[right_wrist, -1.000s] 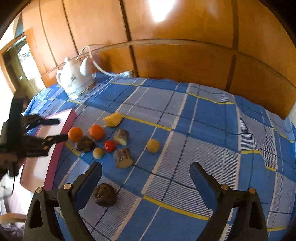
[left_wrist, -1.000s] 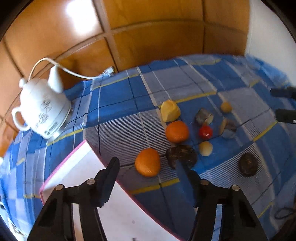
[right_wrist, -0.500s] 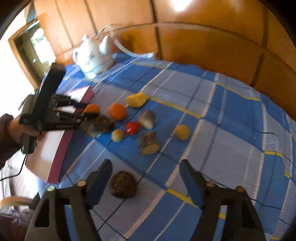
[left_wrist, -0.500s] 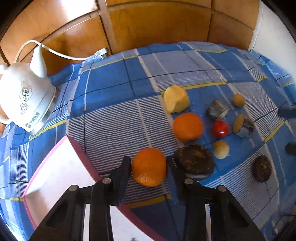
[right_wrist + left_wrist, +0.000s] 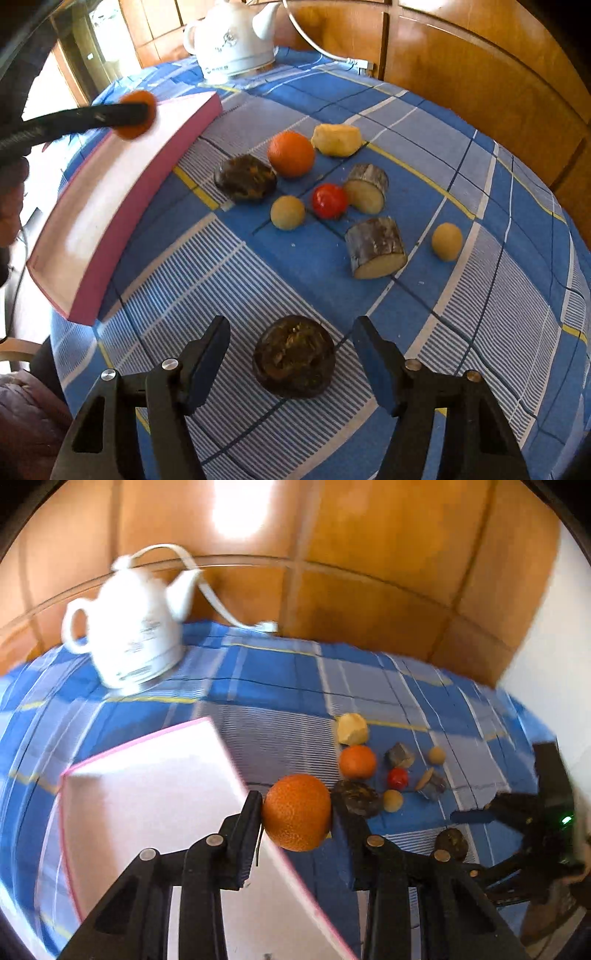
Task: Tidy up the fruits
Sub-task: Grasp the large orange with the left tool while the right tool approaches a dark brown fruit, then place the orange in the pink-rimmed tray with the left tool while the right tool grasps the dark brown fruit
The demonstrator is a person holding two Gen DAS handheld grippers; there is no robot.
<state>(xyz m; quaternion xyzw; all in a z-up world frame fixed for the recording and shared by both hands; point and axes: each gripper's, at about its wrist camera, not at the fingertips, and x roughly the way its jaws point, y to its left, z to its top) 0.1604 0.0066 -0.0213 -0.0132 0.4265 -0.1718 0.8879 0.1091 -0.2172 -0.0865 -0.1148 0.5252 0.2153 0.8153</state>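
My left gripper (image 5: 295, 818) is shut on an orange (image 5: 297, 812) and holds it in the air at the right edge of the pink-rimmed white tray (image 5: 147, 775). In the right wrist view the held orange (image 5: 135, 114) hangs over the tray (image 5: 110, 195). My right gripper (image 5: 291, 362) is open, its fingers either side of a dark brown round fruit (image 5: 293, 356) on the cloth. A second orange (image 5: 291, 153), a dark fruit (image 5: 245, 177), a red tomato (image 5: 328, 201), a yellow piece (image 5: 337, 139), two small yellow balls and two cut logs lie beyond.
A white electric kettle (image 5: 127, 642) with a cord stands at the back of the blue checked tablecloth (image 5: 461, 332). Wooden wall panels run behind the table. The table edge falls away at the left, below the tray.
My left gripper closed on the orange, lifted it and carried it left toward the tray. My right gripper moved forward and down until its fingers flank the dark brown fruit.
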